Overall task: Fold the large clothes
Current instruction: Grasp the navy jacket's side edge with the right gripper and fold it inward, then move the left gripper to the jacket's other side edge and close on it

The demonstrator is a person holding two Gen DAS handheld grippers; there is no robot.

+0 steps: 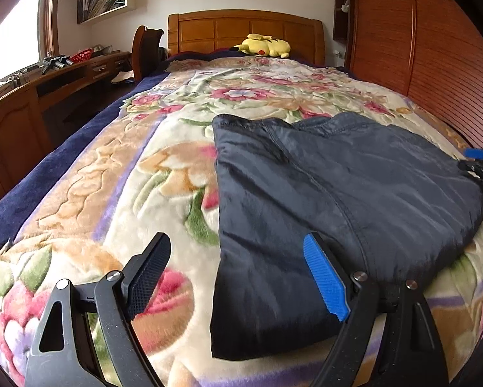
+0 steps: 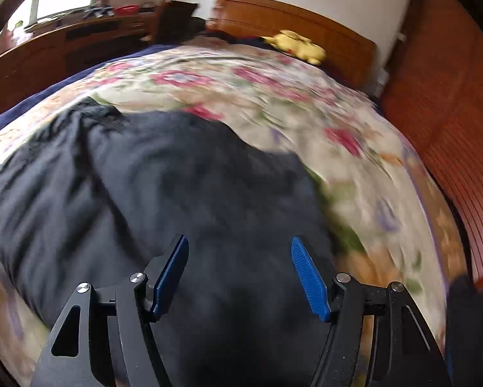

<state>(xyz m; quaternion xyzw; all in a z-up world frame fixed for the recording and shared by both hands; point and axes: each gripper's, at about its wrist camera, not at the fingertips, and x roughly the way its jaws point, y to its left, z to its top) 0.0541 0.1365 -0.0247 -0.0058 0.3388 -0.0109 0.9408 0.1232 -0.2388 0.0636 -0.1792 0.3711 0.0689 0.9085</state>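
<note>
A dark navy garment [image 1: 338, 193] lies folded on the floral blanket [image 1: 119, 174] of the bed. My left gripper [image 1: 235, 258] hangs open over the garment's near left edge, its blue pad above the cloth, nothing between its fingers. The right gripper shows at the far right edge of the left wrist view [image 1: 481, 161], beside the garment's right side. In the blurred right wrist view the right gripper [image 2: 240, 258] stands open above the same dark garment [image 2: 144, 193], with no cloth pinched between its blue pads.
A yellow plush toy [image 1: 263, 46] rests by the wooden headboard [image 1: 244, 29]. A wooden slatted wall [image 1: 435, 64] runs along the bed's right side. A desk with a red basket [image 1: 81, 55] and a chair [image 1: 146, 48] stand to the left.
</note>
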